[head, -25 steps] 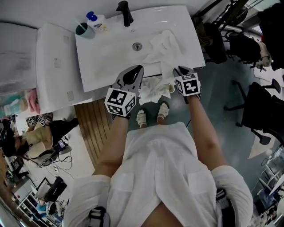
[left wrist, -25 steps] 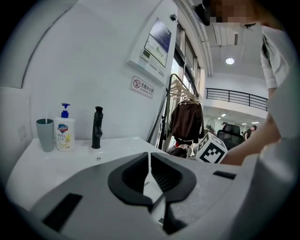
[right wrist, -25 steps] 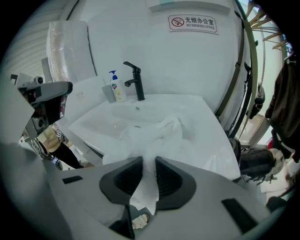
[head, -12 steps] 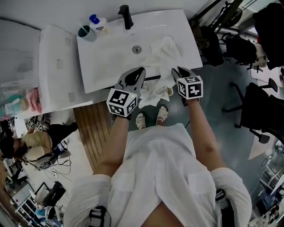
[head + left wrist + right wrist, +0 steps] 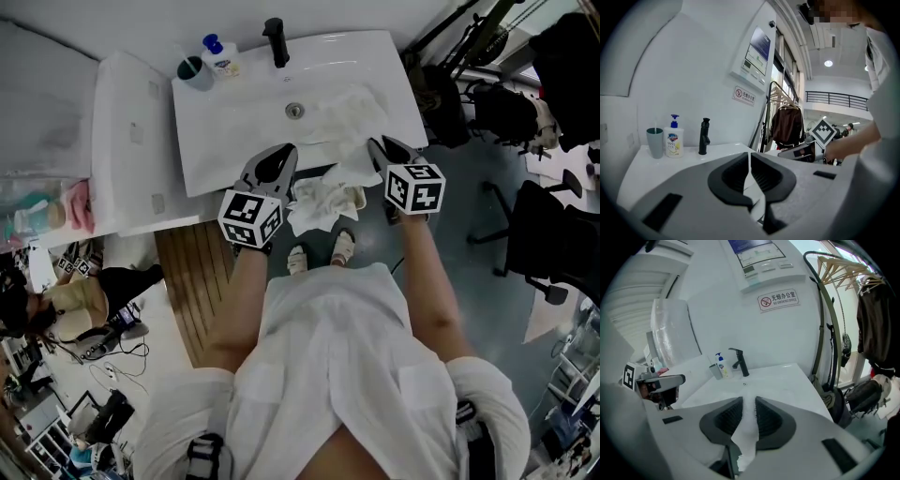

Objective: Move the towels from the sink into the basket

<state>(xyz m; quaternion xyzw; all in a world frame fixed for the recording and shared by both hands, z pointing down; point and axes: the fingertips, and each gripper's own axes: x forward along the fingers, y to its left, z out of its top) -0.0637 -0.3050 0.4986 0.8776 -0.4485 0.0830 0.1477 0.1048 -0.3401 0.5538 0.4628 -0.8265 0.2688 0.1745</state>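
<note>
Jaws of left gripper (image 5: 749,158) pinch a thin edge of white towel (image 5: 319,195). Right gripper (image 5: 749,404) jaws narrow, clamped on towel too. Towel hangs bunched between both, over near rim of sink (image 5: 225,141); more cloth lies in basin's right side. Faucet (image 5: 275,42), soap bottle (image 5: 221,56), cup (image 5: 194,70) at far edge.

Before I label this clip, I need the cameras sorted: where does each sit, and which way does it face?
Head view: on the person's head, looking steeply down at the sink; shows arms, lap, left tongs, right tongs.
Left gripper view: on the left tongs, looking along them toward the faucet; its jaws pinch a towel.
Right gripper view: on the right tongs, facing the same faucet; jaws pinch towel too.
Shared: both gripper views show faucet and soap bottle.
</note>
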